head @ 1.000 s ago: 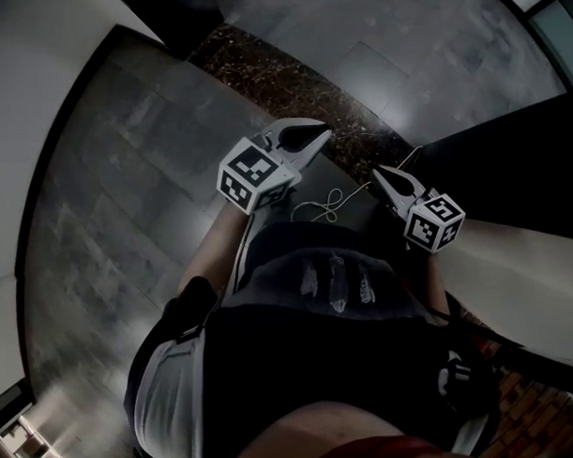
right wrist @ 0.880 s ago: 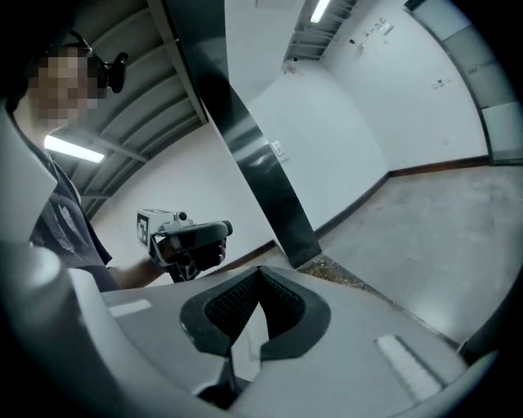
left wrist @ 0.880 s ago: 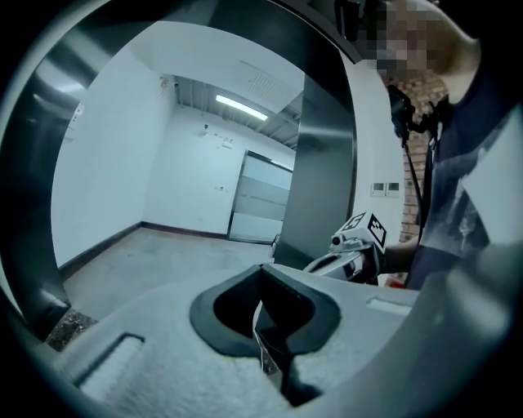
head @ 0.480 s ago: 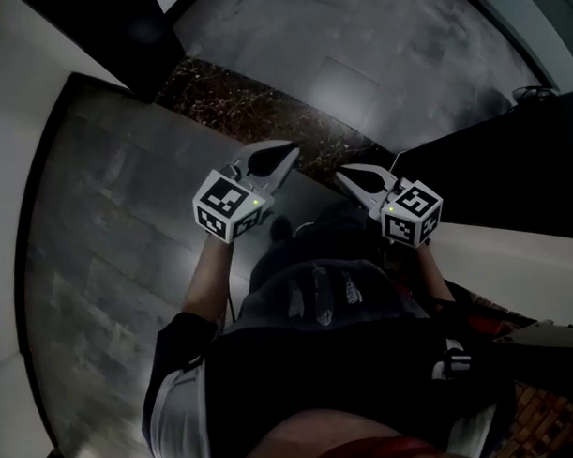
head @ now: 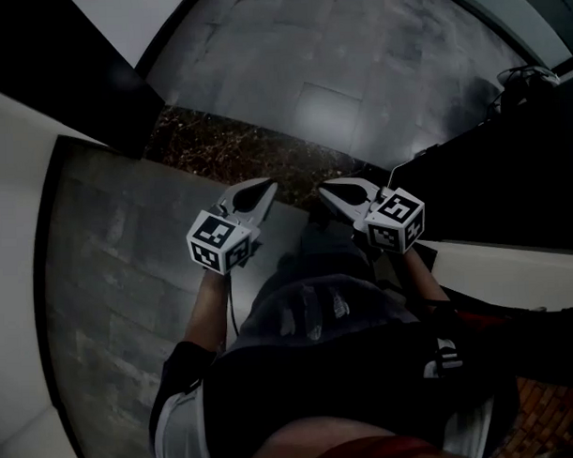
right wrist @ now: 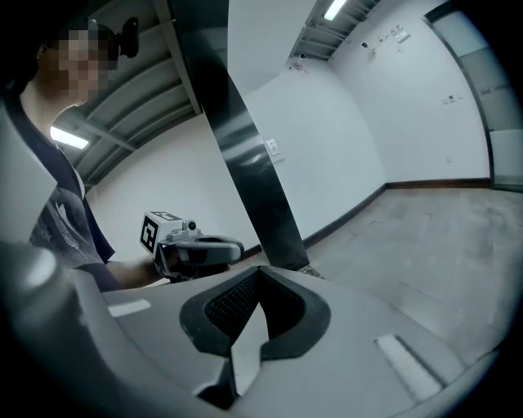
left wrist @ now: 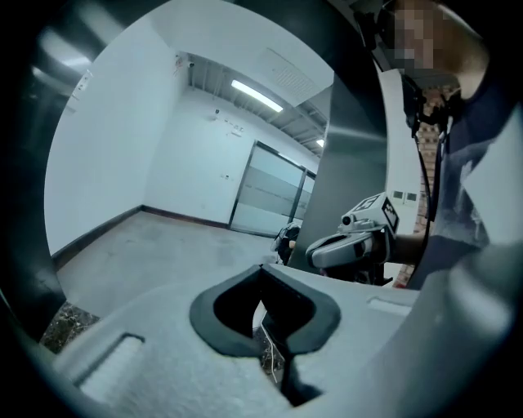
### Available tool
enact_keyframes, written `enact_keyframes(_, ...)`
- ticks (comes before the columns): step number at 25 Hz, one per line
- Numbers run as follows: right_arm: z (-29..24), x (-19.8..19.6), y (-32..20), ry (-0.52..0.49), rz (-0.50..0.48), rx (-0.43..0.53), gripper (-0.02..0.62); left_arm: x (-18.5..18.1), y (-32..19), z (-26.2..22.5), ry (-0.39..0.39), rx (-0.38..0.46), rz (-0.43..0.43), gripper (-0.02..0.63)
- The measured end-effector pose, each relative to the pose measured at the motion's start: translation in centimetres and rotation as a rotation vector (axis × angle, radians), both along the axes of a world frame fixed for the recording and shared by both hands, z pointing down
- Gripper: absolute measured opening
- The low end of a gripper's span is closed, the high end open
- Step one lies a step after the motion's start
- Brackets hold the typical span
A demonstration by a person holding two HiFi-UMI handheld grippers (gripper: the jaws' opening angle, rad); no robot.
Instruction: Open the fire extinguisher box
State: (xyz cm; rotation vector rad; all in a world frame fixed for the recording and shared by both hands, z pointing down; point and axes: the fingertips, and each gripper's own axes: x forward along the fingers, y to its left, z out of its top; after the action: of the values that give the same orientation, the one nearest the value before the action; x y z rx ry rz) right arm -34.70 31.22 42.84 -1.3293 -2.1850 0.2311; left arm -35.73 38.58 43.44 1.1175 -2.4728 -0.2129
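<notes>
No fire extinguisher box shows in any view. My left gripper point(head: 265, 186) is held in front of the person's body above the grey tiled floor, its jaws shut with nothing between them. My right gripper point(head: 325, 188) hangs beside it at the same height, a short gap apart, and its jaws also meet with nothing held. In the left gripper view my left gripper point(left wrist: 263, 273) points across an open room, and the right gripper point(left wrist: 350, 245) shows to its right. The right gripper view looks past my right gripper point(right wrist: 261, 274) to the left gripper point(right wrist: 196, 250) on its left.
A dark speckled stone strip point(head: 229, 144) crosses the floor just ahead of the grippers. A dark pillar point(right wrist: 245, 155) rises close ahead, with white walls point(right wrist: 343, 139) beyond. Glass doors point(left wrist: 270, 196) close the far side, and a dark object point(head: 525, 78) sits on the floor near them.
The person has walked on and turned: the floor and the speckled strip have shifted in the head view. Both grippers have drawn closer together, and their jaws look unchanged.
</notes>
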Motion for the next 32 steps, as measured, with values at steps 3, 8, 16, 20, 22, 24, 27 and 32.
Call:
enact_keyframes(3,0.0,-4.1,-2.1,-0.016,0.042,-0.013,-0.003,-4.1,-2.3,0.7,0.027,-0.025,0.030,0.000)
enact_keyframes(8,0.4,-10.9,-7.7,0.016,0.093,-0.018,-0.003,-12.7,-7.8,-0.2,-0.006,-0.049,0.106,0.000)
enact_keyframes(16,-0.5,-18.6,-12.8,0.017,0.158,-0.006,-0.002,-20.2,-14.0,-0.7,-0.020,-0.039,0.217,0.000)
enact_keyframes(20,0.4,-21.6,-12.7,0.047,0.225,0.011,-0.003,-23.7,-13.7,0.0,-0.020,-0.036,0.284,0.000)
enact_keyframes(22,1.2,-22.4,-12.7,0.038,0.255,0.013,-0.003,-24.8,-13.8,0.3,-0.035,-0.038,0.322,0.000)
enact_keyframes(24,1.5,-22.7,-13.2,0.019,0.278,0.013,-0.002,-25.4,-14.7,0.5,-0.061,-0.031,0.353,0.000)
enact_keyframes(27,1.1,-23.5,-13.0,0.030,0.359,-0.039,-0.003,-26.3,-15.4,0.3,-0.087,-0.026,0.419,0.000)
enact_keyframes(32,1.0,-25.4,-12.6,0.104,0.451,-0.099,-0.002,-29.6,-15.2,-1.4,-0.113,0.005,0.453,0.000)
